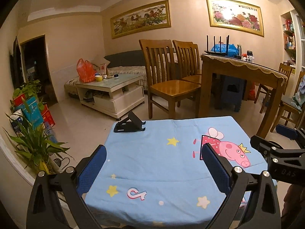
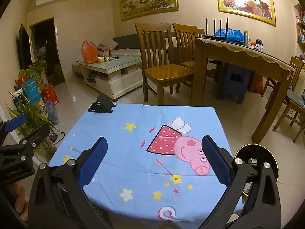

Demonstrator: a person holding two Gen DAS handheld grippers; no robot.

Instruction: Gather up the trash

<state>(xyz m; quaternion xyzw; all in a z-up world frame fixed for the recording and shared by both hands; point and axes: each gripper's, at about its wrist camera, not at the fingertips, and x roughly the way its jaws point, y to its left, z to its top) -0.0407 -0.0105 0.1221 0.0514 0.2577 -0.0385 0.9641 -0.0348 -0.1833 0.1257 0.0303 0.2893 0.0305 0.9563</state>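
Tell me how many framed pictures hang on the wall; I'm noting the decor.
2: a horse picture above the sofa, and a flower picture to its right above the dining table. Others may hang out of view.

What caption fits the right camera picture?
Open right gripper above a blue cartoon cloth, phone stand at the far corner, bin alongside.
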